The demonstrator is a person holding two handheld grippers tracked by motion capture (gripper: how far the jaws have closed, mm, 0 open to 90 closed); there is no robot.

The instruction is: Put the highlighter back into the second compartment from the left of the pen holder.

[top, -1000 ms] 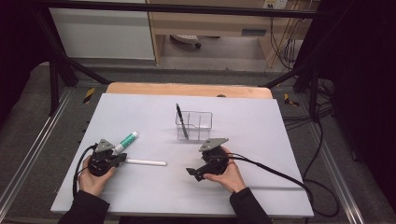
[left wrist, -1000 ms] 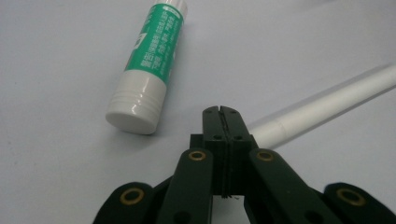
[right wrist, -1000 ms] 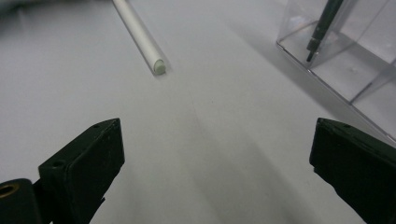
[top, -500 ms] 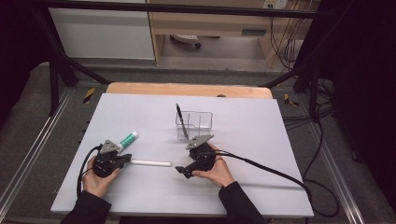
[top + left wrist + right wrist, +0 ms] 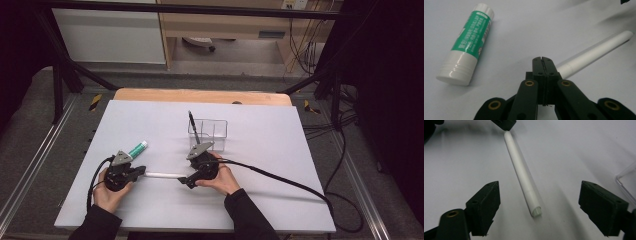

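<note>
The white pen [image 5: 522,173] lies lengthwise between the right gripper's [image 5: 539,210] jaws, which have just been closing and aren't yet touching it. The left gripper [image 5: 542,61] is clenched empty at its far end.

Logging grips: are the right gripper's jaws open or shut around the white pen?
Open. The right gripper has just been closing, but its black pads stand apart either side of the white pen, touching nothing.

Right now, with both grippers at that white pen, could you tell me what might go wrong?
The right gripper, its jaws just closing, straddles the white pen without touching it; being slightly off-centre, one pad may nudge the pen first and roll it. The left gripper is shut beside the pen's far end, so it could get knocked. The glue stick nearby might be bumped too.
</note>
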